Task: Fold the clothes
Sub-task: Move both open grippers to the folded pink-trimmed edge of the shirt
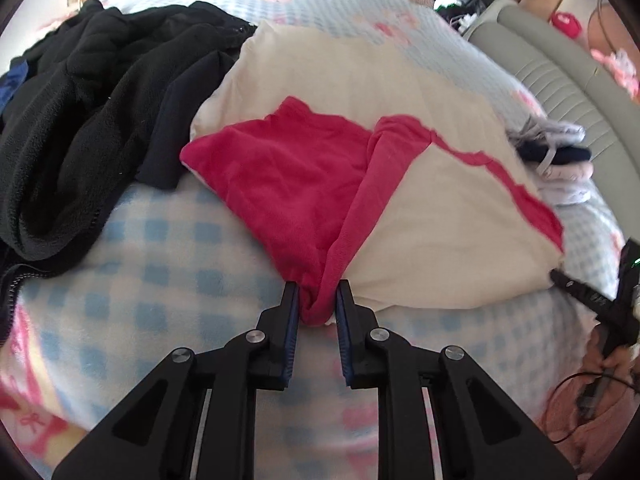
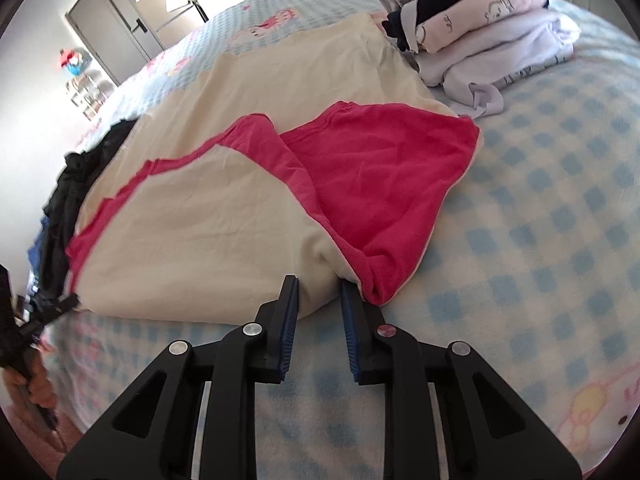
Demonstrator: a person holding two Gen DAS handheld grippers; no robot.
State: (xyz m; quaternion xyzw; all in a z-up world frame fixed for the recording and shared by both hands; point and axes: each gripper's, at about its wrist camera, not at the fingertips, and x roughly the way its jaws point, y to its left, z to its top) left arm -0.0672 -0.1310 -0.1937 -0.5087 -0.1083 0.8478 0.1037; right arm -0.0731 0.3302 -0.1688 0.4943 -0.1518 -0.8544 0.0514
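Left wrist view: the left tool [image 1: 317, 300] is clenched on a bunched red corner of the cream-and-red garment [image 1: 440, 232], the fabric pinched between both blue pads. The garment lies spread flat on the bed [image 1: 160, 240], over a blue-checked blanket with pink prints. A heap of black clothes [image 1: 92, 128] sits just left of it, one edge overlapping the garment. Folded clothes [image 1: 556, 156] rest at the far right near a grey padded headboard [image 1: 560, 80]. The right tool [image 1: 580, 292] shows at the right edge, held by a hand [image 1: 612, 364].

Right wrist view: the right tool [image 2: 319, 300] grips the garment's near cream edge, beside its red sleeve [image 2: 380, 188]. A stack of folded clothes [image 2: 480, 28] lies beyond, touching the garment's far corner. The left tool [image 2: 48, 312] holds the opposite corner.
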